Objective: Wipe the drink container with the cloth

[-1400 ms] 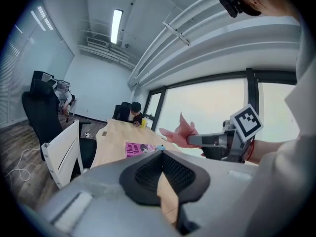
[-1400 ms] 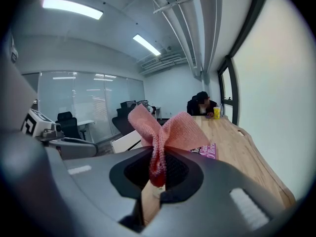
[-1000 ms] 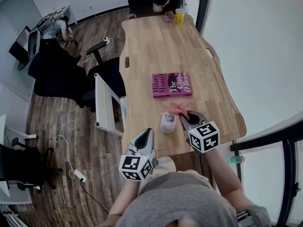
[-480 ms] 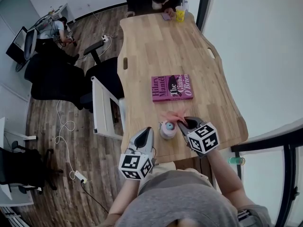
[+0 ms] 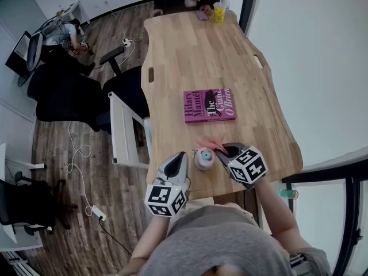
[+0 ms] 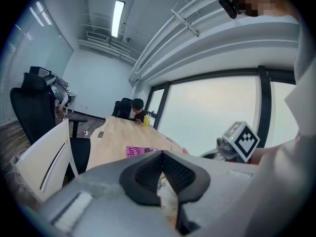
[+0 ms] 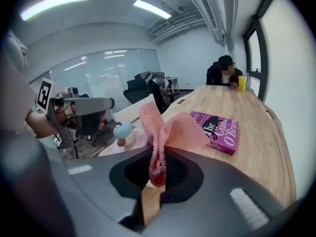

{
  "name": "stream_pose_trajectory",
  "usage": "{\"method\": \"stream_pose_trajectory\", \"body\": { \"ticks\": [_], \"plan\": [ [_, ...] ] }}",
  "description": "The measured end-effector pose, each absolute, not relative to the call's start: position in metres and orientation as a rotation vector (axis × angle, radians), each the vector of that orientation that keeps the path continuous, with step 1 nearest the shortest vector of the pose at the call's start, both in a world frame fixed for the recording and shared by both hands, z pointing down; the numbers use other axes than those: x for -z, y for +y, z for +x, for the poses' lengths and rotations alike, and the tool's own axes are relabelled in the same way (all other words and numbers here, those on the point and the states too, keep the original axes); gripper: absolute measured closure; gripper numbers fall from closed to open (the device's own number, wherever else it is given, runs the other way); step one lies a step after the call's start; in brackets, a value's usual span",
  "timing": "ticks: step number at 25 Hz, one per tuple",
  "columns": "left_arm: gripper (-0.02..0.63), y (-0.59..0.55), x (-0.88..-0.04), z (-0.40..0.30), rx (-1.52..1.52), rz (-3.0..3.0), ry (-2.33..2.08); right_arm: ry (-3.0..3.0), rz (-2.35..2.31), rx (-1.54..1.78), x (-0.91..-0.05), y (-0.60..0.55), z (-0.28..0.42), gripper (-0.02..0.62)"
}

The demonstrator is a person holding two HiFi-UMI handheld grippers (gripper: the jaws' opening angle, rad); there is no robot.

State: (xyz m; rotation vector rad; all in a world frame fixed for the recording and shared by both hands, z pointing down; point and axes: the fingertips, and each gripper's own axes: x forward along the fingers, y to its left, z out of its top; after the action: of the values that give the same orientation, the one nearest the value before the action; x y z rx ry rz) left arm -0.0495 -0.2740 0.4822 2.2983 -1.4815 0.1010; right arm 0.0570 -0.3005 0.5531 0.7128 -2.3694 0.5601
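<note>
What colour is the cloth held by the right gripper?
Pink cloth, with a mesh-like weave; seen best in the right gripper view.

Drink container (image 5: 203, 158): pale pink, blue top, stood upright between left gripper (image 5: 176, 165) and right gripper (image 5: 229, 152)
Cloth (image 7: 170, 132): pink mesh, bunched, was pinched in right gripper's jaws

Bright, even light fills every view; the broad frosted window (image 6: 212, 117) glows washed-out white and long ceiling strip lights (image 7: 54, 4) glare. Fisheye distortion bends edges, and gripper-view corners vignette black.

cloth (image 5: 209, 144) drawn closer, beside drink container (image 5: 203, 159)
</note>
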Motion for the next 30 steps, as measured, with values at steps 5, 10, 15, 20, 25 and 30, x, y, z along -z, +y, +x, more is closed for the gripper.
{"method": "stream_pose_trajectory", "body": {
  "ticks": [5, 10, 15, 20, 25, 30],
  "plan": [
    [0.604, -0.277, -0.484, -0.050, -0.115, 2.297, -1.478, -2.344, 0.662, -0.576, -0.567, -0.300, 0.057, 0.571],
    [0.604, -0.281, -0.486, -0.049, -0.123, 2.296, -1.478, -2.315, 0.626, -0.596, -0.583, -0.298, 0.060, 0.571],
    [0.604, -0.283, -0.490, -0.050, -0.134, 2.293, -1.474, -2.288, 0.608, -0.606, -0.599, -0.299, 0.061, 0.571],
    [0.604, -0.283, -0.492, -0.052, -0.146, 2.291, -1.469, -2.256, 0.596, -0.620, -0.615, -0.298, 0.062, 0.571],
    [0.604, -0.281, -0.495, -0.052, -0.149, 2.285, -1.466, -2.217, 0.588, -0.623, -0.636, -0.297, 0.065, 0.571],
    [0.604, -0.280, -0.496, -0.048, -0.153, 2.285, -1.458, -2.177, 0.570, -0.634, -0.655, -0.295, 0.067, 0.571]
  ]
}}
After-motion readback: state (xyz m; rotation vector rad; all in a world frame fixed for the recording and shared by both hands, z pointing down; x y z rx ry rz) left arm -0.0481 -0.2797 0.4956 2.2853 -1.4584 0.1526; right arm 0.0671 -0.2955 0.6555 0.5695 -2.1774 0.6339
